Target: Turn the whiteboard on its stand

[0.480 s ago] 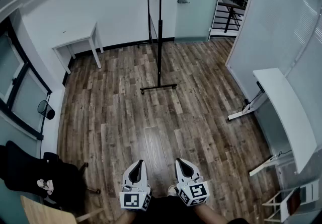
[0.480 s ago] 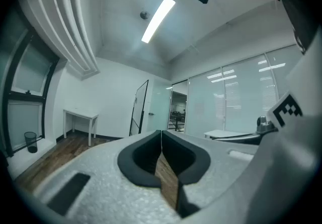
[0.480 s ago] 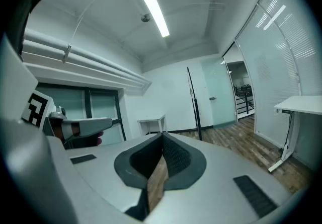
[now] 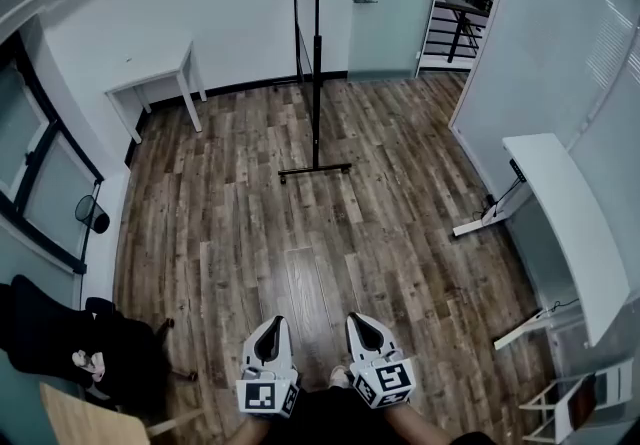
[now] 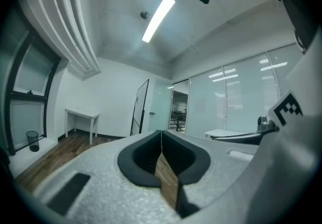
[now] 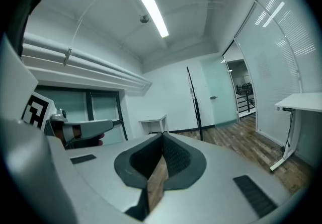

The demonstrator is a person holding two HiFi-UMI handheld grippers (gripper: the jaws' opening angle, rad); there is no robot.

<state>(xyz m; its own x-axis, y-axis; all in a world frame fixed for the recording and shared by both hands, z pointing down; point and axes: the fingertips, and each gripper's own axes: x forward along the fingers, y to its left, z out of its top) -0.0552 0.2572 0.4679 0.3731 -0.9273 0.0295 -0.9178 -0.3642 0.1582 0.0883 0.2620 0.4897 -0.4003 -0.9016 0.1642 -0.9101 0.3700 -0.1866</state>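
Both sets of tongs are closed up tight with nothing in them: left gripper [image 4: 274, 325] and right gripper [image 4: 358, 321], held low and side by side. Under them is a grey-brown wood plank floor [image 4: 240, 233]. The whiteboard [image 4: 297, 23] stands edge-on on its black stand [image 4: 317, 83], well ahead near the white back wall, between a small white table [image 4: 150, 83] and a glass door [image 4: 385, 3]. There's a white desk [image 4: 560, 203] on the right. The only print is the square markers [image 4: 263, 397] on the cubes.

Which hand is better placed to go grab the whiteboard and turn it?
Left, but only marginally. The left claw and right claw are both shut, empty, side by side near the person, far from the whiteboard. In the head view its frame sits slightly left of the stand's pole.
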